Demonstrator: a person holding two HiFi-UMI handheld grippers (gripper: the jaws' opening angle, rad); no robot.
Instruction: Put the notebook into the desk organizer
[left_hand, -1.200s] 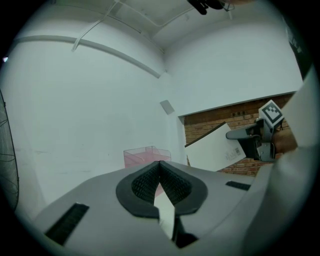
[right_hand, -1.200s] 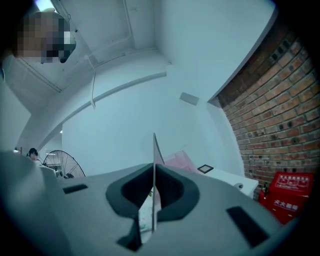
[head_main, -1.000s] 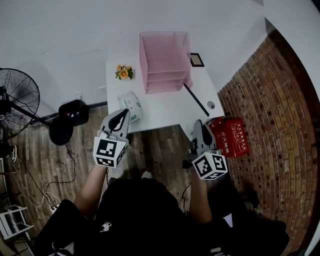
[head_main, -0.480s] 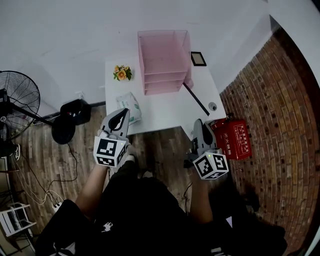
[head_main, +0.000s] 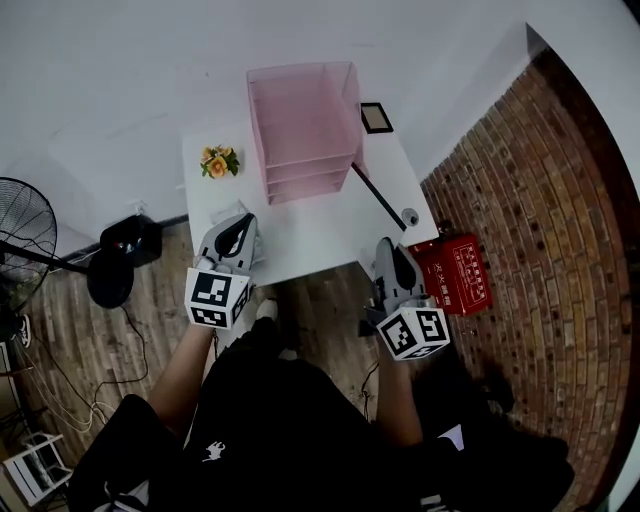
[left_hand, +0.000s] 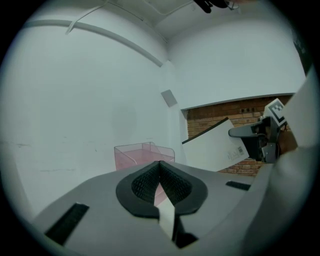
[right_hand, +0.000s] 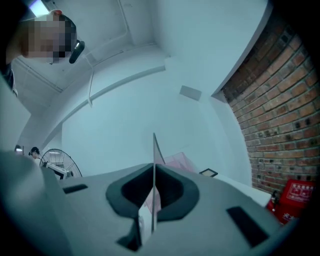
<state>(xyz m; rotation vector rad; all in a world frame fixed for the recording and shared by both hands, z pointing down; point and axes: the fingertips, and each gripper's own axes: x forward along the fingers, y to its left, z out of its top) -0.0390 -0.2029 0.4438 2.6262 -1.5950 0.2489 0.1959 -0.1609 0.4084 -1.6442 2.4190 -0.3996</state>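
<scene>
R claw (right_hand: 153, 172) clamped on notebook (left_hand: 215, 147), edge-on, long axis toward organizer (head_main: 303, 125) | L claw (left_hand: 160, 167) together, empty

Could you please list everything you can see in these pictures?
desk organizer: one, pink, back of the white table
flowers: one bunch, yellow-orange, left of the organizer
picture frame: one, black, right of the organizer
round object: one, grey, table's right edge
box: one, red, floor right of the table
fan: one, black, floor at left
notebook: one, white, clamped in the right tool
left tool: one, grey, shut, empty
right tool: one, grey, shut on the notebook
</scene>
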